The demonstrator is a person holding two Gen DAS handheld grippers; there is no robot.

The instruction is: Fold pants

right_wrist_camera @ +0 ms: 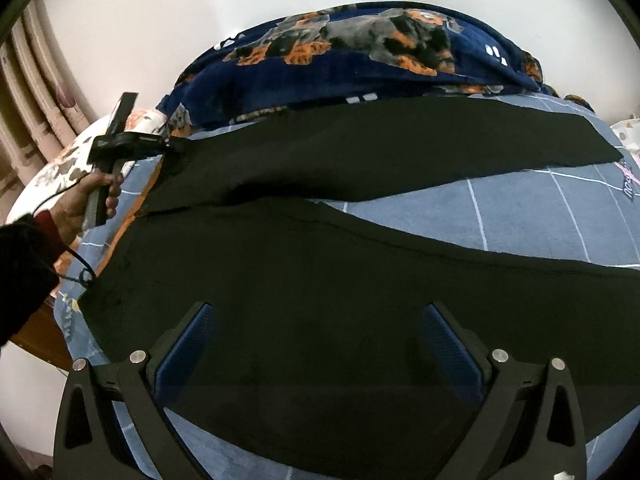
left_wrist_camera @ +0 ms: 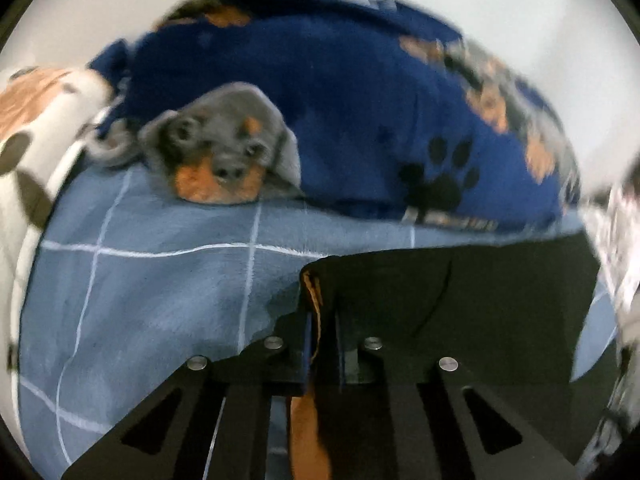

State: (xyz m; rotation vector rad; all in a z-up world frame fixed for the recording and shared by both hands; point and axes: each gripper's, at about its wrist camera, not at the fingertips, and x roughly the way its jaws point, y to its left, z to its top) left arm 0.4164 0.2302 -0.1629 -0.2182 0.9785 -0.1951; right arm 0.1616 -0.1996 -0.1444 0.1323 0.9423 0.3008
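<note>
A blue bed sheet (left_wrist_camera: 152, 300) with thin white lines is spread flat. A dark blue blanket (left_wrist_camera: 340, 120) with paw prints is bunched at its far edge. A puppy's face (left_wrist_camera: 222, 152) is printed on the blanket. A white pillow (left_wrist_camera: 28, 128) with brown and grey spots is seen beside the blanket. Pale curtains (right_wrist_camera: 36, 92) are hung by the white wall (right_wrist_camera: 160, 8).
</note>
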